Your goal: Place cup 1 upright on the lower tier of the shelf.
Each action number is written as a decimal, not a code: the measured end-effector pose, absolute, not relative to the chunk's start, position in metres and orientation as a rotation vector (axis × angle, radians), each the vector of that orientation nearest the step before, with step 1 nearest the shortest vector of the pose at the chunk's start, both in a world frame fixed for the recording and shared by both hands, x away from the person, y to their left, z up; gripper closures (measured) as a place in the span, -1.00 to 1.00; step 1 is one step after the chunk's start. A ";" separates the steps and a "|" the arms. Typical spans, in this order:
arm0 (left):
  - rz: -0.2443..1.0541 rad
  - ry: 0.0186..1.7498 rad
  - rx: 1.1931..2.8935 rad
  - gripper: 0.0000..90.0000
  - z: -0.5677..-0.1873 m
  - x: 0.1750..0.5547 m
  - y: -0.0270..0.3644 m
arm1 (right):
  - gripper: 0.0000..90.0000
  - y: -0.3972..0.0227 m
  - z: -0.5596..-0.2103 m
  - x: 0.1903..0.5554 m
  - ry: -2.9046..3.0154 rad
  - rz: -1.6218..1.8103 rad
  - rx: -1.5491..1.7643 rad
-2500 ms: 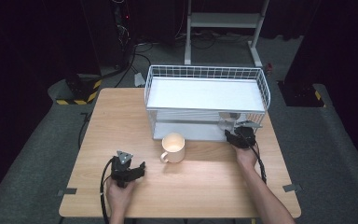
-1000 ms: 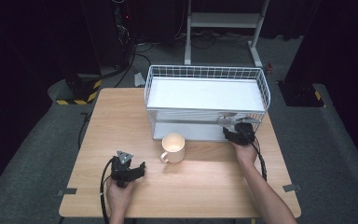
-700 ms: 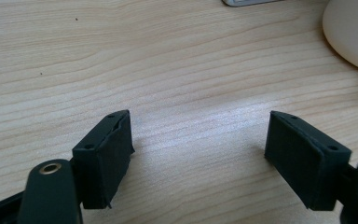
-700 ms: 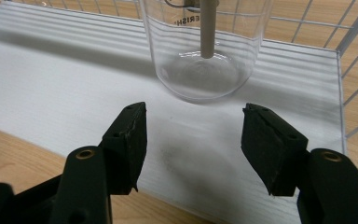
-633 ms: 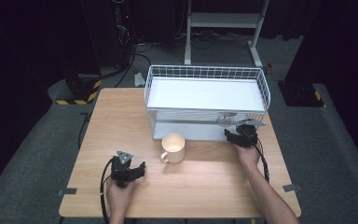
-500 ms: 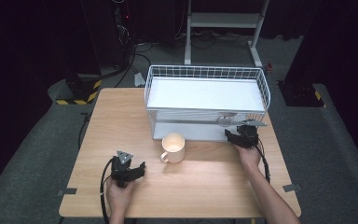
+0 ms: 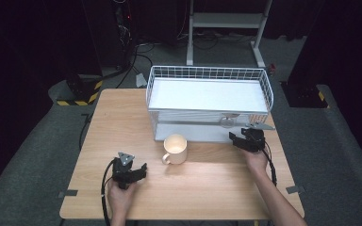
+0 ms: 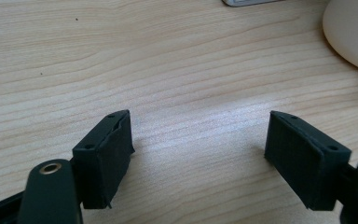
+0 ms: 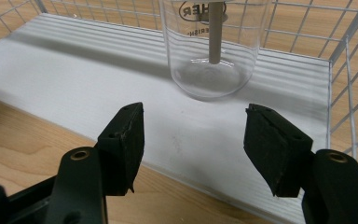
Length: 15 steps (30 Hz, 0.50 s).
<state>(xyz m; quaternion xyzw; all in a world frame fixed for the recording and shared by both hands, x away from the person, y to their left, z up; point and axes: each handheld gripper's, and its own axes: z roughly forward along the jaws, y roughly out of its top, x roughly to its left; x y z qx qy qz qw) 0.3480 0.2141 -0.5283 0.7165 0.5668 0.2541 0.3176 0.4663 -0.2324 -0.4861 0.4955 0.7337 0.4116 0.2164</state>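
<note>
pale wood-grain table, white wire rack with white shelves, cream mug, clear glass beaker with dark printed lettering, black left gripper, black right gripper, yellow-and-black striped block on grey floor

Recording lab or studio: lone wooden table under spotlight, black surroundings, grey floor mat, loose floor cables, hazard-striped equipment base, white metal stand behind.

Right gripper sits slightly nearer and lower at the rack's near right corner than 1.0 s ago, jaws apart before the glass beaker. Shift is small.
</note>
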 end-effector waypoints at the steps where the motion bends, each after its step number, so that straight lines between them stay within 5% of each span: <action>1: 0.669 1.491 1.885 -0.48 -0.528 0.348 0.214 | -0.15 -0.233 -0.486 0.465 2.037 1.142 1.370; 15: 0.669 1.492 1.885 -0.48 -0.528 0.348 0.214 | -0.17 -0.234 -0.484 0.453 2.047 1.167 1.345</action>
